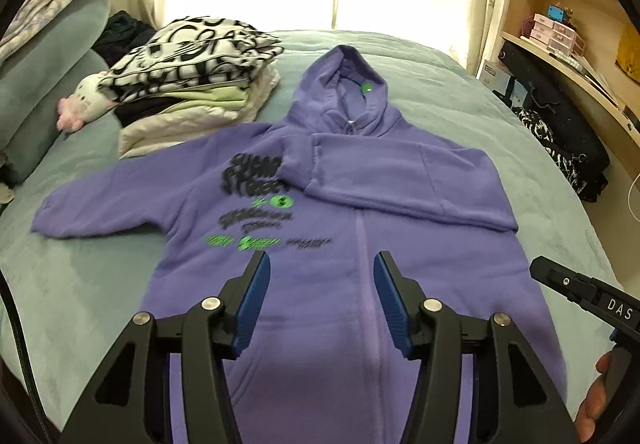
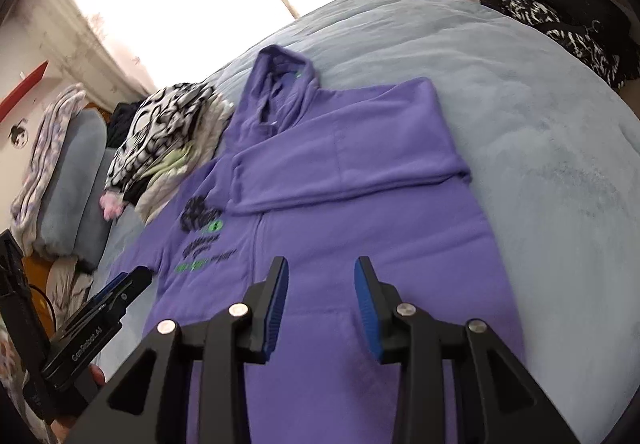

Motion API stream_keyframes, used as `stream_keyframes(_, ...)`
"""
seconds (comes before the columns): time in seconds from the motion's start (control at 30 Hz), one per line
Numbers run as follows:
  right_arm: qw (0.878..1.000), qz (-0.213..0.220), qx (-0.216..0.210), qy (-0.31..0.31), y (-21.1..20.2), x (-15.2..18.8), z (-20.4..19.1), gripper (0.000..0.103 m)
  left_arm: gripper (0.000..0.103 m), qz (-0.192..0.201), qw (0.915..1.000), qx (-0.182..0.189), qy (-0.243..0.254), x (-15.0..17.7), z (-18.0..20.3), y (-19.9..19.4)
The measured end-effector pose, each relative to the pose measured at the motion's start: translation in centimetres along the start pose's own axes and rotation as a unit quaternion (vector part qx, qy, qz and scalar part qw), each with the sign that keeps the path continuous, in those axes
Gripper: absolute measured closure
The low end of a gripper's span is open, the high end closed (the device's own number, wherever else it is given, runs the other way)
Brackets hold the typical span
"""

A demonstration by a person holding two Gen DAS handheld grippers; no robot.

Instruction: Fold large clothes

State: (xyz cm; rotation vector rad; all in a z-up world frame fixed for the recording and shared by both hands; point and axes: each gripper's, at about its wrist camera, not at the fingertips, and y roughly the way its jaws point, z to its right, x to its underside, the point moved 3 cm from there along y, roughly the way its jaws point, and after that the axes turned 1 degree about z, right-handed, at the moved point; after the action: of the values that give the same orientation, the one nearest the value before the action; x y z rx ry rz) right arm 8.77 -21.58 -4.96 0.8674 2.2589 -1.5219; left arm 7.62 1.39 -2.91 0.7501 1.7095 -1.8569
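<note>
A purple zip hoodie (image 1: 360,284) lies flat, front up, on the bed, with black and green print on the chest and its hood (image 1: 344,92) pointing away. Its right sleeve (image 1: 400,180) is folded across the chest; the left sleeve (image 1: 104,204) still stretches out sideways. My left gripper (image 1: 320,264) hovers above the hoodie's lower front, open, nothing between its blue pads. In the right wrist view the same hoodie (image 2: 360,228) fills the middle, folded sleeve (image 2: 344,164) on top. My right gripper (image 2: 322,268) hangs over the lower front, open and empty.
A stack of folded clothes (image 1: 192,84) with a black-and-white patterned top sits left of the hood. Grey pillows (image 1: 52,76) and a plush toy (image 1: 84,104) lie at far left. Shelves (image 1: 568,16) and dark clothing (image 1: 560,148) border the bed's right edge. The teal bedspread (image 2: 540,148) spreads out to the right.
</note>
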Motion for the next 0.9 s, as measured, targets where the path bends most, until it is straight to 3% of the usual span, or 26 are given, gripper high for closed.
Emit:
stream_keyframes(0.27,0.999,-0.003,-0.01,-0.05,-1.1,2.6,-5.1,0.068,0.042,0.009,0.9995,-0.007,-0.028,1.9,-5.0,-3.2)
stream_keyframes(0.6,0.991,-0.004,-0.042,-0.127,0.2,4.7,-13.9,0.067,0.033,0.017,0.9931,-0.028,-0.113,3.9,-15.5,-5.3)
stream_keyframes(0.9,0.98,0.013,-0.051,-0.192,3.9,4.6,-22.6,0.067,0.033,0.002,0.9796,0.022,-0.2,4.2,-26.5,-2.1)
